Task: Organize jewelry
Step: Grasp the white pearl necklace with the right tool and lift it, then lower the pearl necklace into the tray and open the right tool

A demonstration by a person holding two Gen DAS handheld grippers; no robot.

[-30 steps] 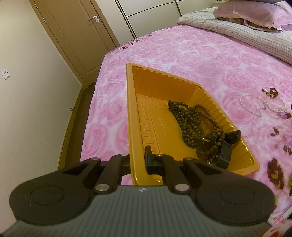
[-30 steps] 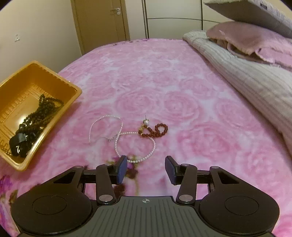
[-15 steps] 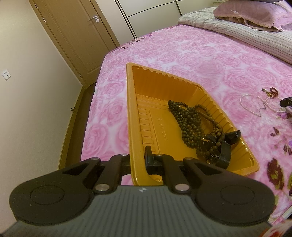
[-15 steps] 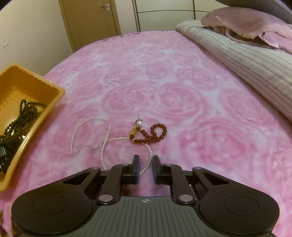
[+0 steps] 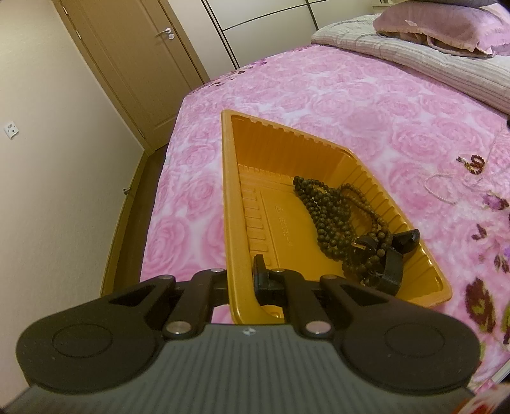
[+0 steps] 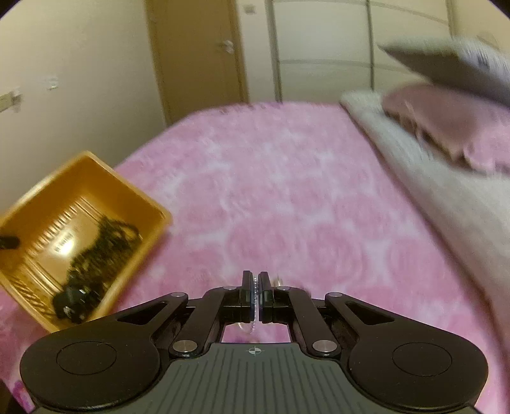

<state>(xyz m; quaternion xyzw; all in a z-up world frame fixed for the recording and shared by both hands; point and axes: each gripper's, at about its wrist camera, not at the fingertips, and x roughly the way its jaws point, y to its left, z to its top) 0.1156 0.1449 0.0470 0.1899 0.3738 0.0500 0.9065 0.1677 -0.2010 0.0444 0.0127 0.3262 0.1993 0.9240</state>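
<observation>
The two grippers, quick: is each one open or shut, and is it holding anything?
Left gripper: shut on the near wall of the orange tray.
Right gripper: shut on a white pearl strand.

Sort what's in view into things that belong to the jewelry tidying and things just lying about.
Job:
- orange plastic tray, left claw shut on its rim
- dark wooden bead strands in the tray
- white pearl strand pinched in right claw
- red bead bracelet

Lying about:
- mauve pillow
- striped grey blanket
- pink rose bedspread

Both grippers' jaws clamped tight.
</observation>
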